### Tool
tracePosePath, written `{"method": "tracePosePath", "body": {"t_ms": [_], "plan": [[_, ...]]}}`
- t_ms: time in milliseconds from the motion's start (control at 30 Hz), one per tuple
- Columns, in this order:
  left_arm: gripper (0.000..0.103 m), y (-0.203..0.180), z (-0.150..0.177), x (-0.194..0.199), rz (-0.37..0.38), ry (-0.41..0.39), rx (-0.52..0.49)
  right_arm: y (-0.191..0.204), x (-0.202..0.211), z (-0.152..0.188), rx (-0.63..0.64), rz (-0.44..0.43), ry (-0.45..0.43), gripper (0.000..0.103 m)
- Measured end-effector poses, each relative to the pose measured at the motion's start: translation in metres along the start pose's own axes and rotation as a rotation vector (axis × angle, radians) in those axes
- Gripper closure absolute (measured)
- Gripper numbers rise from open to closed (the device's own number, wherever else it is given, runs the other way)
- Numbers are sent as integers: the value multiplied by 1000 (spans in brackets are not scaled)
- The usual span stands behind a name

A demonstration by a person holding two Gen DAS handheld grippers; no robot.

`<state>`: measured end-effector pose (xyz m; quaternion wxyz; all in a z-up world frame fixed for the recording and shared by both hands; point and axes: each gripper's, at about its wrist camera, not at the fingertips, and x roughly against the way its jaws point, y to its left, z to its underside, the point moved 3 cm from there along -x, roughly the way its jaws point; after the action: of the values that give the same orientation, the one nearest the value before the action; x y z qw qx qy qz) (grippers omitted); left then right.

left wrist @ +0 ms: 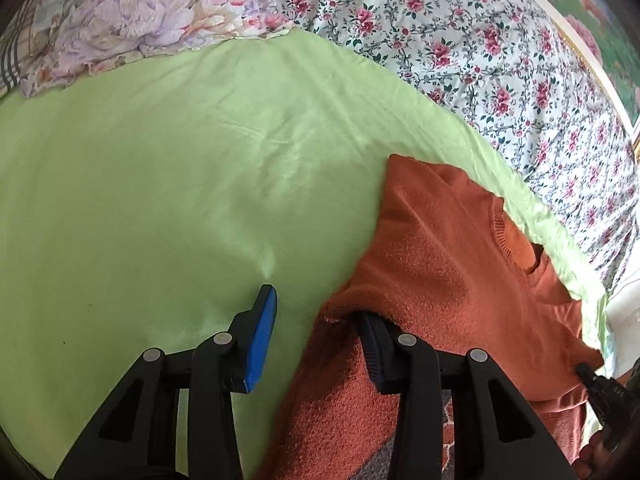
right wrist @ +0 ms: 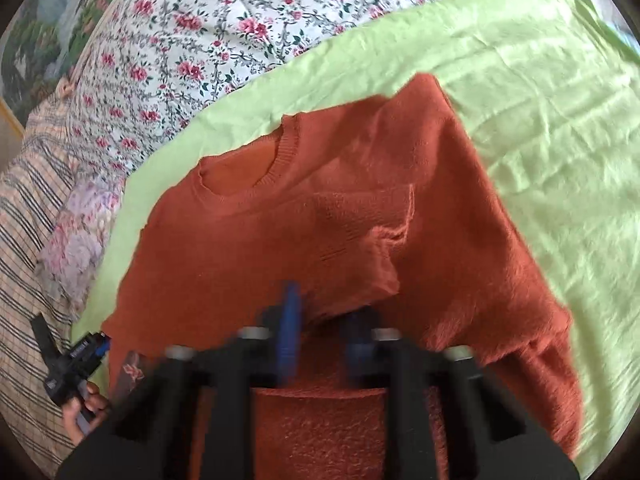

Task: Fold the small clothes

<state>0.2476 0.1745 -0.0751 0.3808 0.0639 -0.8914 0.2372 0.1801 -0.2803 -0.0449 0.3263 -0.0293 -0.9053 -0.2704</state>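
**A:** Left wrist view first. Where is the sweater?

**B:** The sweater point(left wrist: 440, 248) fills the lower right, lying on the green sheet point(left wrist: 160, 200). Its collar sits toward the right. The knit runs from a corner near mid-frame down to the bottom edge.

**A:** And the fingers?

**B:** The left gripper point(left wrist: 316, 306) stands open. One finger is over bare sheet and the other is tucked under the sweater's left edge, with the pads not pressing. The right gripper point(left wrist: 588, 372) pokes in at the lower right, its tip at the sweater's edge.

**A:** Room to move?

**B:** Bare sheet spreads across the left and middle. A quilt point(left wrist: 500, 60) borders it at the upper right and a lilac cloth point(left wrist: 132, 12) at the upper left.

**A:** Right wrist view?

**B:** It's smeared. The sweater is central, with its collar toward the upper left and a sleeve slanting down the right side. The right gripper's fingers are closed, pinching a raised fold of knit at bottom centre. The left gripper, held in a hand point(right wrist: 84, 408), sits at the lower left just beside the sweater's corner. There is free sheet on the right and a striped cloth point(right wrist: 28, 240) along the left edge.
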Motion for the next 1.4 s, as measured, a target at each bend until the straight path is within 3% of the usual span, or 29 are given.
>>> {"method": "tracePosePath", "body": {"t_ms": [133, 333, 633, 733, 800, 900, 1133, 1267, 1400], "plan": [[62, 6, 0, -1, 10, -3, 27, 13, 25, -6, 72, -17, -104, 96], [62, 9, 0, -1, 31, 2, 55, -6, -2, 13, 20, 20, 29, 96], [62, 19, 2, 5, 106, 39, 120, -20, 33, 21, -17, 69, -22, 92], [68, 25, 10, 22, 85, 43, 128, -20, 52, 27, -6, 68, -32, 92], [68, 31, 18, 45, 86, 25, 109, -17, 68, 36, 20, 51, -26, 86], [65, 35, 33, 77, 117, 16, 61, -12, 89, 53, 67, 34, -19, 54], [55, 35, 94, 125, 167, 111, -150, -10, 130, 95, 147, -12, -8, 53], [47, 47, 128, 141, 185, 176, -202, -19, 150, 118, 161, -59, 14, 53], [47, 57, 153, 156, 199, 209, -237, -43, 173, 141, 131, -83, 41, 53]]}}
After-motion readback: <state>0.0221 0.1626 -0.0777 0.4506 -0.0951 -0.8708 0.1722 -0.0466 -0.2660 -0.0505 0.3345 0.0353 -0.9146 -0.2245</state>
